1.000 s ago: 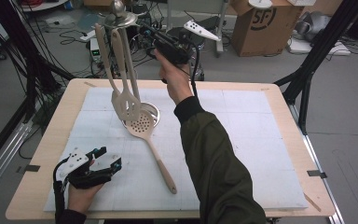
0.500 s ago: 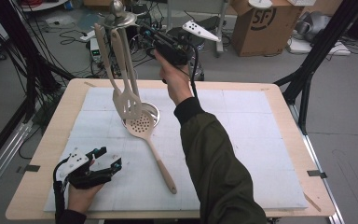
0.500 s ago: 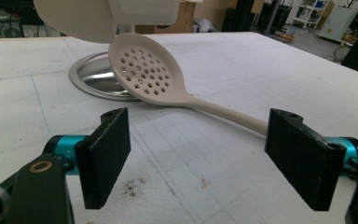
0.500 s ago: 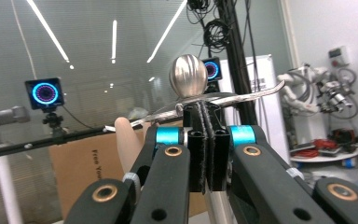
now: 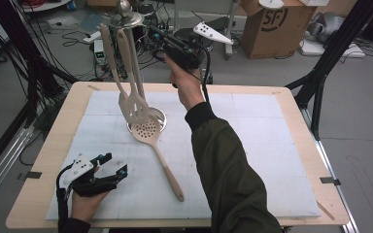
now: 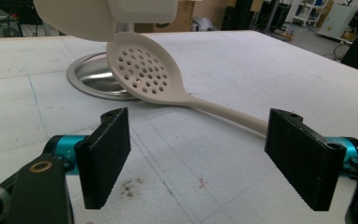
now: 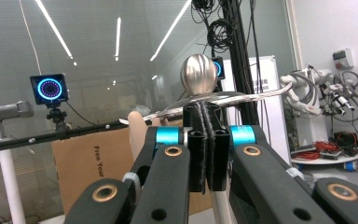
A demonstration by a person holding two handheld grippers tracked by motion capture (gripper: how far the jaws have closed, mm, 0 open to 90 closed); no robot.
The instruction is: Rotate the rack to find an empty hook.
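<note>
White padded table (image 5: 252, 145), lab clutter and cardboard boxes behind it. Right gripper (image 5: 162, 38) is held high beyond the far edge, jaws pressed together with nothing visibly between them, tips just beside the rack's (image 5: 125, 19) steel knob (image 7: 198, 73). Two beige utensils (image 5: 131, 92) hang from that rack, below and left of the gripper. Left gripper (image 5: 108, 164) rests low at the near-left corner, jaws wide apart and empty. Perforated spoon (image 6: 150, 74) lies straight ahead of it, bowl propped on the rack's round steel base (image 6: 89, 79), handle running toward its right jaw.
</note>
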